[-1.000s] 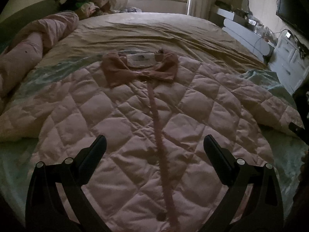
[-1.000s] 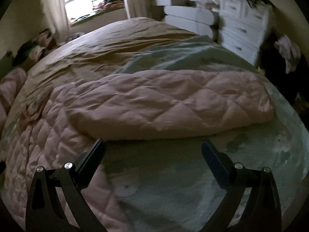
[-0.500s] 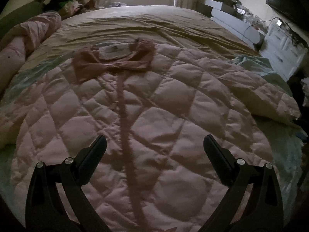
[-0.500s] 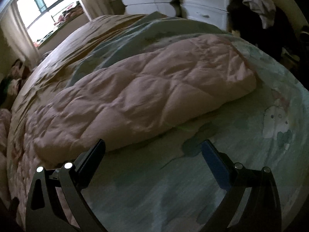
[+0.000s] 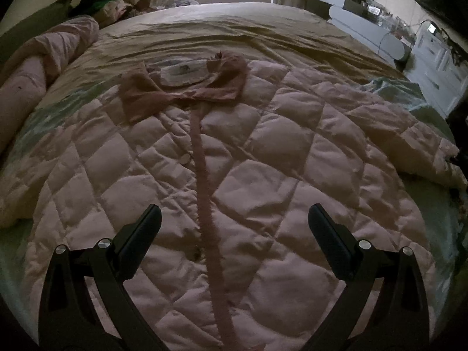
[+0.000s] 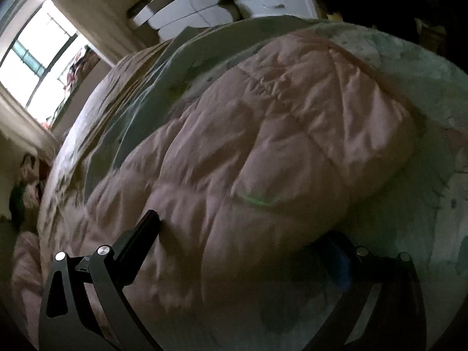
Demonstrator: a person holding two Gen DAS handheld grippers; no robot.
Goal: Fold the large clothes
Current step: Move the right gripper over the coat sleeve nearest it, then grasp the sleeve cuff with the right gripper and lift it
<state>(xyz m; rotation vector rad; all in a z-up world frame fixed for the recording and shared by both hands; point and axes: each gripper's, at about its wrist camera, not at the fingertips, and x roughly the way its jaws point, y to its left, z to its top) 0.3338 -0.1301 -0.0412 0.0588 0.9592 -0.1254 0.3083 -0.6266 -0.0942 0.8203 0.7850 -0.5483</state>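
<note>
We hold the left gripper [image 5: 234,228] wide apart over the jacket [image 5: 263,175], which lies flat on the bed [image 5: 234,29], collar [image 5: 187,87] at 12 o'clock. The right gripper [image 6: 242,234], also spread, straddles the sleeve [image 6: 278,146], whose length runs toward 2 o'clock. So the right is nearer. Only its view shows that straddle; only the left shows the placket [image 5: 204,190].

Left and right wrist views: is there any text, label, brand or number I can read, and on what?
No text can be read in either view.
Neck label inside the collar of the pink quilted coat: white patch with a small dark mark, too small and blurred to read.
Right wrist view: motion-blurred; nothing written shows on the coat's sleeve or the bed sheet.
</note>
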